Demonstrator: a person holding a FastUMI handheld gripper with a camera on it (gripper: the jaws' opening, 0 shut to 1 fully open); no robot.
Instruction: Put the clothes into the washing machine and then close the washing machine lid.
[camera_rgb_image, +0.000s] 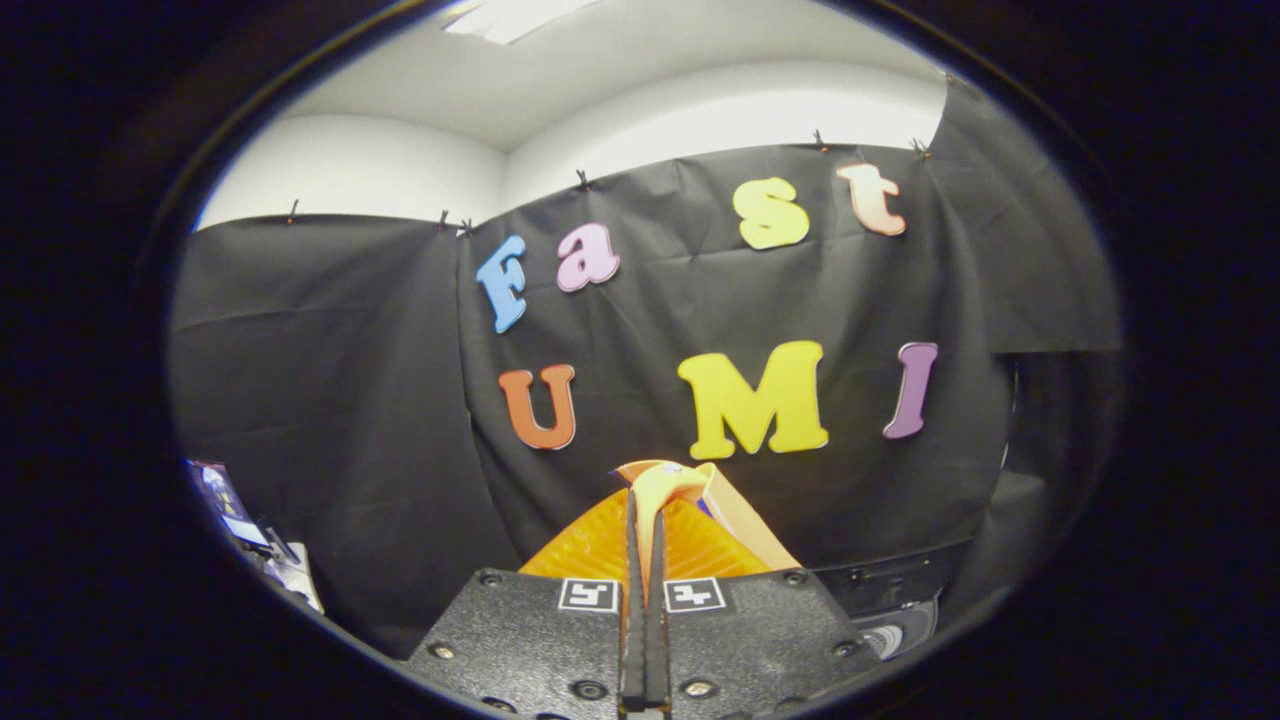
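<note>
My gripper (646, 520) is raised in front of the black cloth wall, its two black fingers (634, 600) pressed almost together. An orange and yellow garment (690, 530) is pinched between them. Its cloth bunches up above the fingertips and hangs down behind the fingers on both sides. Low and to the right, beyond the fingers, a dark machine edge with a round grey part (890, 625) peeks out; I cannot tell what part of the washing machine it is.
At the lower left lies some clutter of printed paper and white items (255, 545). The black cloth wall stands close ahead, with a white wall and ceiling above it.
</note>
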